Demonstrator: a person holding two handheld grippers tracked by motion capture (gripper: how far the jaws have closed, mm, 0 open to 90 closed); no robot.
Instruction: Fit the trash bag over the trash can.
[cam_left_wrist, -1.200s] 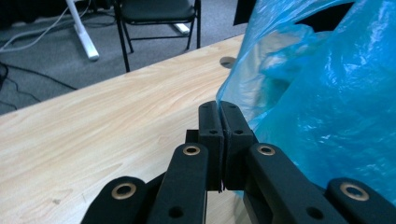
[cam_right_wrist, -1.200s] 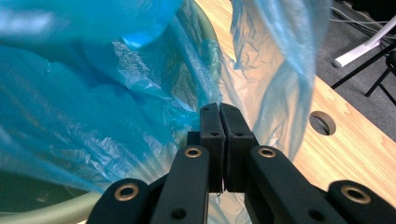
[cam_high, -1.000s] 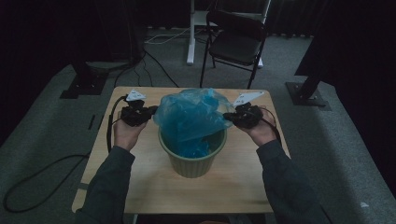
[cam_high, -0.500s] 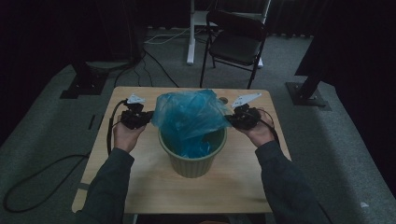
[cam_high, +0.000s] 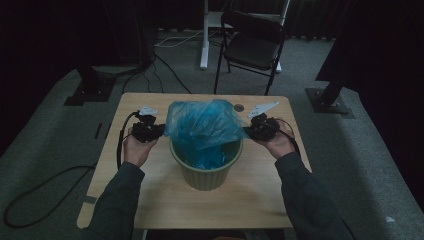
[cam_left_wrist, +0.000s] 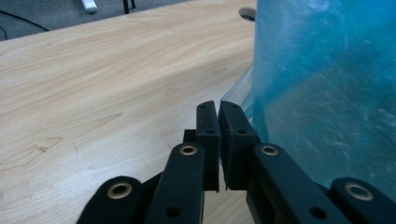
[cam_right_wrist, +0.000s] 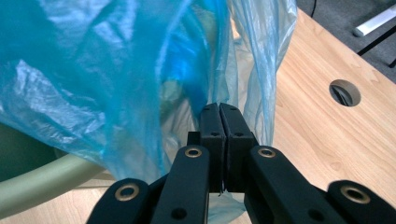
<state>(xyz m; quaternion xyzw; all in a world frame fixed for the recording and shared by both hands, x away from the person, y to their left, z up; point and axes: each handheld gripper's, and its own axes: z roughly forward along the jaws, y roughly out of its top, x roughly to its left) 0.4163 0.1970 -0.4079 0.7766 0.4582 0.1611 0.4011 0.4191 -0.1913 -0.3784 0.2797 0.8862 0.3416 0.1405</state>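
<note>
Bag (cam_high: 202, 125) spread wider above bin (cam_high: 206, 167) than 1 s ago; left gripper (cam_high: 148, 131) and right gripper (cam_high: 261, 127) flank bin, jaws clamped on film. Likely lining it.

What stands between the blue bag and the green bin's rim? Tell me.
Nothing visible does. The blue bag hangs partly inside the green bin, its top stretched between the left gripper and right gripper. Both pairs of jaws are closed on its plastic. The table around the bin is bare.
</note>
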